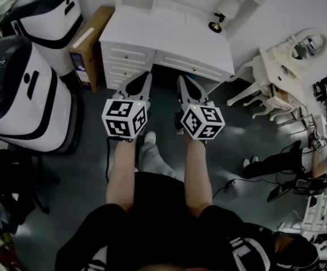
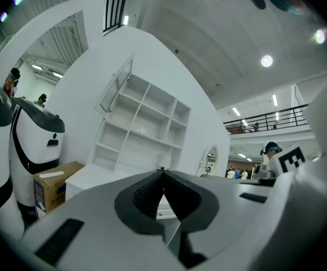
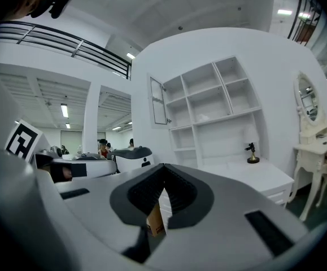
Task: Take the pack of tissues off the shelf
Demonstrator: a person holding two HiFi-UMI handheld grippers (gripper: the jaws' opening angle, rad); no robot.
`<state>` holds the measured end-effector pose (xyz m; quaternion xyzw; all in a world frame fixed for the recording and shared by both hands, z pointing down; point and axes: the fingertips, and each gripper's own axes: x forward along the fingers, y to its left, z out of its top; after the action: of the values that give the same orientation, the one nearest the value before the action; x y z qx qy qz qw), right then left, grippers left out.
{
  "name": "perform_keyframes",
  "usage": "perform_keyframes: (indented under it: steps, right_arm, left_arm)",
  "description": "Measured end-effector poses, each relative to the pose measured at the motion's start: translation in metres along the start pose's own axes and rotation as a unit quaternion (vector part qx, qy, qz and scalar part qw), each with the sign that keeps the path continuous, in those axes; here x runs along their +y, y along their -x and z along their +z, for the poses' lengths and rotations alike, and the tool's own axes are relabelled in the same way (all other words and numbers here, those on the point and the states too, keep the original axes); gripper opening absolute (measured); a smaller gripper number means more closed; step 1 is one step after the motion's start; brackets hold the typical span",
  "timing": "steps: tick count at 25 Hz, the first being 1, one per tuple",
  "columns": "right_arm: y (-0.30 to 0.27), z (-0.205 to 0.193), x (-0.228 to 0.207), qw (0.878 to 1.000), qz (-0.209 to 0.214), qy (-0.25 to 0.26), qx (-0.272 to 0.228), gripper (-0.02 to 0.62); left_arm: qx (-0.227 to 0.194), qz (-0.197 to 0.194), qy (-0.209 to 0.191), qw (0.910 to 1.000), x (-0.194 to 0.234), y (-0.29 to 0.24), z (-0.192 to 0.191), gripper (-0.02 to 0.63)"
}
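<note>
Left gripper (image 2: 163, 171) and right gripper (image 3: 164, 165) side by side, jaws pressed together on nothing, aimed at white shelf (image 3: 208, 103) ahead and above, with pack of tissues (image 3: 203, 117) a small pale lump on a middle board, up-right of right tips, well apart from both.

The person is wearing a black short-sleeved top (image 1: 157, 208), grey trousers (image 1: 155, 161) and white shoes (image 1: 150, 136); the left gripper (image 1: 145, 77) and right gripper (image 1: 181, 81) are showing grey bodies, black pads (image 2: 143, 199) and black-and-white marker cubes (image 1: 123, 117)
</note>
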<state>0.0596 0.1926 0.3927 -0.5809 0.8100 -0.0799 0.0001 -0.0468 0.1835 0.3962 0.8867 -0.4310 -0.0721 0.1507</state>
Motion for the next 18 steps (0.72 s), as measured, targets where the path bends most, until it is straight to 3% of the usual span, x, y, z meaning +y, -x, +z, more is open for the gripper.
perform_keyframes:
  steps: [9,18]
  right_arm:
    - [-0.052,-0.002,-0.015,0.999,0.025,-0.024,-0.004,0.018]
    - [-0.105,-0.005,-0.048,0.999,0.017,-0.034,0.005,0.018]
  left_arm:
    - [0.009,0.042,-0.006,0.999,0.041,-0.035,-0.014,0.009]
    - [0.028,0.059,-0.011,0.9978,0.076,-0.088,-0.019,0.009]
